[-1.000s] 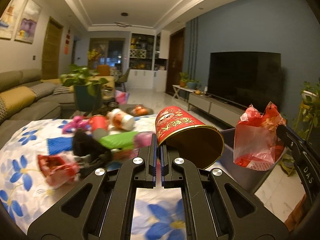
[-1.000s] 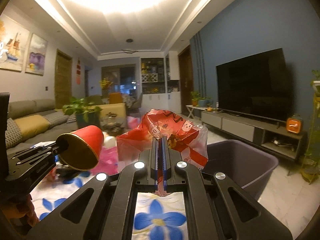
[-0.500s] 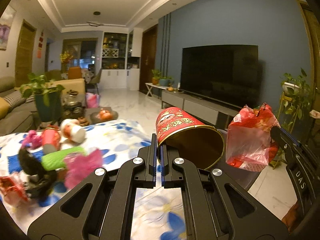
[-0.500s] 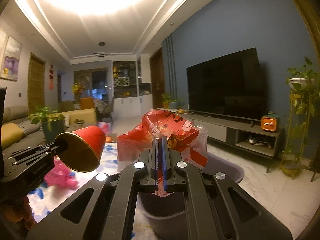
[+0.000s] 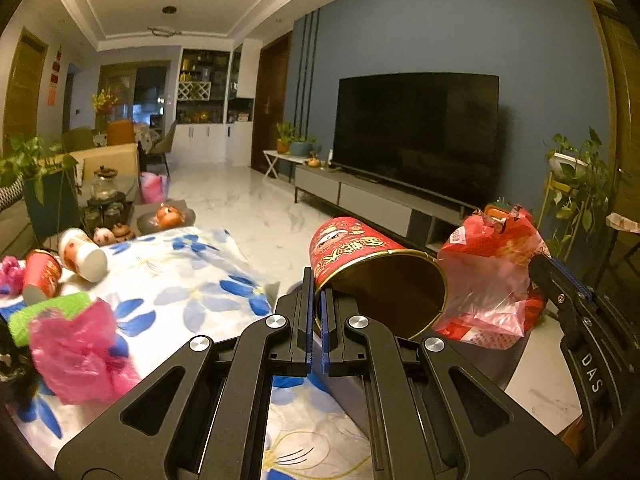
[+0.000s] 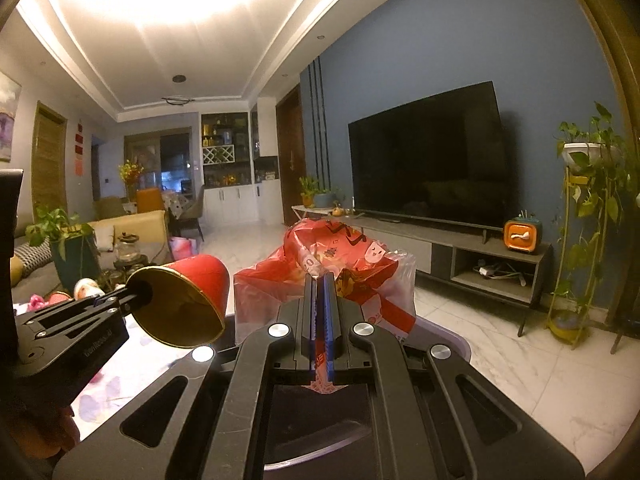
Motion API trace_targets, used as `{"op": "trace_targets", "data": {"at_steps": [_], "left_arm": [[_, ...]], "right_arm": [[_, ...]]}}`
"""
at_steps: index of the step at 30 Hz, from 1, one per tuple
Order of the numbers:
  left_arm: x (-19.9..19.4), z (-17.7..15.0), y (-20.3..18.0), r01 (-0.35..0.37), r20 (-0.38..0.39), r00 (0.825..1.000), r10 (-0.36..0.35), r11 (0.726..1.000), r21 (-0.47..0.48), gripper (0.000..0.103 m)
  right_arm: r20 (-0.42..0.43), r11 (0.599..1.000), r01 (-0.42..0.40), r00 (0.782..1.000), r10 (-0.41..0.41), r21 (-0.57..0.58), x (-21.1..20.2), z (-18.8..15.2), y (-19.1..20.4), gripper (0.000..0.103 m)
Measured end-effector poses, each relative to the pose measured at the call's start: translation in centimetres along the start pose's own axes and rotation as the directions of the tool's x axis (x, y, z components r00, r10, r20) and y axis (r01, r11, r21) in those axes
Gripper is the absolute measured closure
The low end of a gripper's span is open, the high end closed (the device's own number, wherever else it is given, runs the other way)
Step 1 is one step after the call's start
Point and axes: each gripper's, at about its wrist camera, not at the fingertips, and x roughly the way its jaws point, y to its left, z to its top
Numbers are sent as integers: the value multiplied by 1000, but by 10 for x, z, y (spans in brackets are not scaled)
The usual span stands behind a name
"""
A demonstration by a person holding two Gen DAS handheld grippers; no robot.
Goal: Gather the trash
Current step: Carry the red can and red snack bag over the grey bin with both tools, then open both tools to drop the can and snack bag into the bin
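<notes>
My left gripper (image 5: 316, 292) is shut on the rim of a red paper cup (image 5: 360, 256) with a gold inside, held on its side in the air; the cup also shows in the right wrist view (image 6: 188, 300). My right gripper (image 6: 319, 288) is shut on a red and clear plastic bag (image 6: 340, 264), seen from the left wrist view (image 5: 492, 276) just right of the cup. Both hang over a grey bin whose rim (image 6: 452, 340) shows under the right gripper and is mostly hidden.
The flower-print table (image 5: 180, 280) at left holds a pink bag (image 5: 76, 356), a green item (image 5: 44, 312), a red cup (image 5: 40, 276) and a white-capped bottle (image 5: 82, 254). A TV stand (image 6: 460, 256) and plant stand (image 6: 580, 240) lie to the right across marble floor.
Both grippers have swung right, away from the table, carrying the cup and the bag. The table's trash has slid to the left edge of view and the bin now lies beneath the grippers.
</notes>
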Motion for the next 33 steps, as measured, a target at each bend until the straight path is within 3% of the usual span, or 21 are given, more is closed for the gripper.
{"op": "trace_targets", "data": {"at_steps": [19, 22, 23, 27, 30, 33], "left_arm": [[30, -5, -11, 45, -31, 999, -44, 999, 12, 101], [31, -7, -10, 53, -39, 998, -53, 999, 9, 100], [33, -7, -11, 56, -41, 998, -56, 998, 9, 99], [33, -8, -9, 55, -39, 998, -54, 998, 8, 87], [29, -9, -5, 37, -25, 999, -37, 999, -1, 65], [21, -10, 0, 21, -17, 1000, -21, 1000, -17, 53]], "right_arm": [[-45, 1000, -1, 999, 1, 9, 16, -4, 0, 97], [-49, 1000, 2, 999, -1, 13, 19, -3, -3, 84], [-49, 1000, 2, 999, -1, 16, 18, -3, -3, 75], [-44, 1000, 12, 999, -11, 22, 17, -4, -7, 71], [-43, 999, 21, 999, -19, 26, 13, -5, -8, 70], [-41, 999, 22, 999, -21, 28, 9, -6, -9, 65]]}}
